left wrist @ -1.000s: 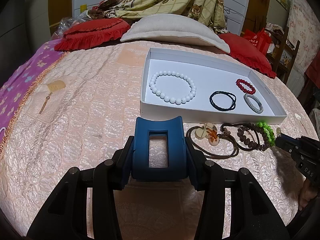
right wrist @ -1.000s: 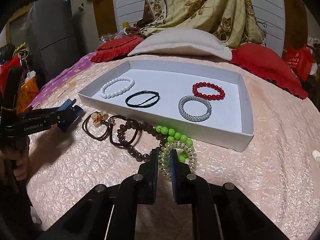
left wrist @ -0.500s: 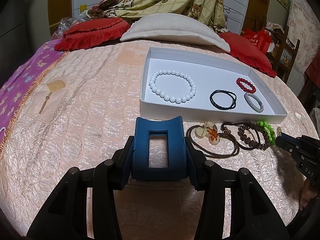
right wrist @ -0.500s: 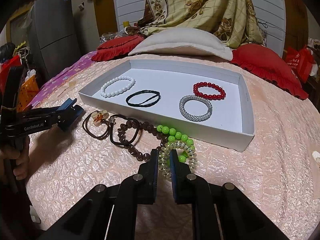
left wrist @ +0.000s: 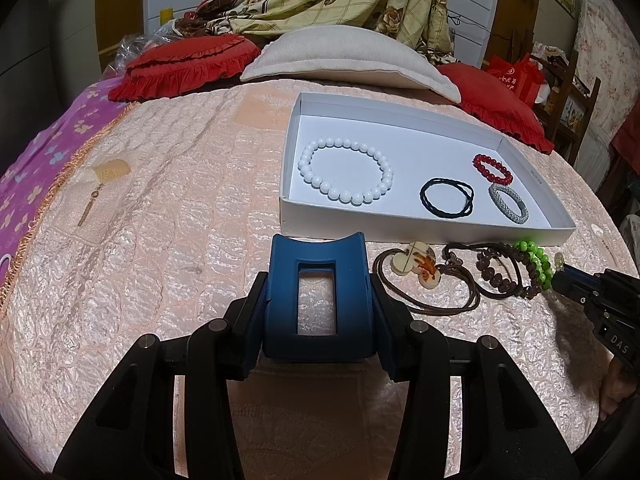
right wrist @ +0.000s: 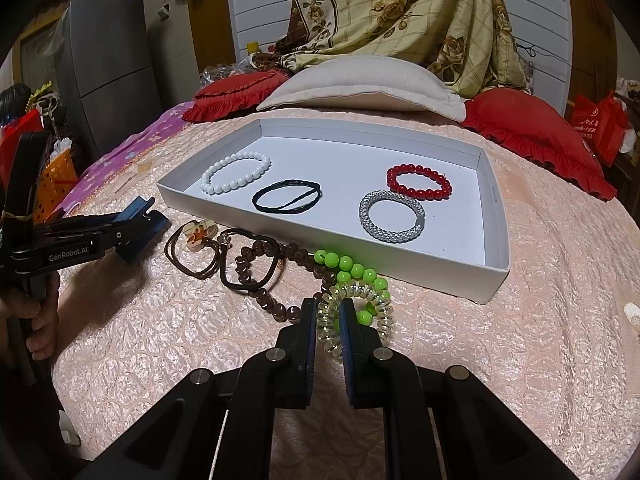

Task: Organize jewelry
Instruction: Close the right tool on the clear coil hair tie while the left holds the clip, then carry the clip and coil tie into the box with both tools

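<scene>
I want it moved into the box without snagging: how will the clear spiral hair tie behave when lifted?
The clear spiral hair tie is a thin see-through coil, so probably light and springy, stretching rather than holding shape. It overlaps the green bead bracelet, so that may drag along. The right hand-held gripper pinches only one side; the free loop will likely sag.

Right gripper (right wrist: 328,320) pinched shut on clear coil band (right wrist: 352,312), angled down toward 12 o'clock. Left gripper (left wrist: 318,292) jaws part-open, empty, angled down.
</scene>
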Demonstrator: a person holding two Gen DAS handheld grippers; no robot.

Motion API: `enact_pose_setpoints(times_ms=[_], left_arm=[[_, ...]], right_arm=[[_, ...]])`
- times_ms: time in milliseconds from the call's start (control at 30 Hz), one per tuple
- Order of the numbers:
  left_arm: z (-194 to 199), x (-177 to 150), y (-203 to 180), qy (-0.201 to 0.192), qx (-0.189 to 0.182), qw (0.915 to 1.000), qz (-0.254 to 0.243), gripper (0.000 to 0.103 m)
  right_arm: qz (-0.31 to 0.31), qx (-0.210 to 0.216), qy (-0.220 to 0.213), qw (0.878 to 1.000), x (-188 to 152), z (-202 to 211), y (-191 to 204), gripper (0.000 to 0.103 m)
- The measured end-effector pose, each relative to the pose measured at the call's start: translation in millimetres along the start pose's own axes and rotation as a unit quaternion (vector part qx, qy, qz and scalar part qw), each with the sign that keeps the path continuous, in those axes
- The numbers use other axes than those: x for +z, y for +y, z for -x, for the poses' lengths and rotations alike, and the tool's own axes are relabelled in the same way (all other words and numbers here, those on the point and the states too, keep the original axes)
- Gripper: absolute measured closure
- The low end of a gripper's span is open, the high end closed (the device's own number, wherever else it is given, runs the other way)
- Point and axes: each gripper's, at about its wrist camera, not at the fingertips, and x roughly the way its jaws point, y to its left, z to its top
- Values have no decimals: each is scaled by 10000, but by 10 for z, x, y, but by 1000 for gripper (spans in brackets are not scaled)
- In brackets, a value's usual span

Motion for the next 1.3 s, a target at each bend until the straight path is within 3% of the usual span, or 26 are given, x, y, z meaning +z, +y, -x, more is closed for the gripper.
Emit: enact_pose_setpoints(times_ms=[933, 1300], left_arm=[[3, -6, 10, -26, 12, 10000, 1, 58], [175, 60, 52, -410, -142, 9990, 48, 58]], right_arm=[[41, -11, -45, 10000, -14, 30, 9, 92], [36, 7, -122, 9999, -3, 78, 2, 92]])
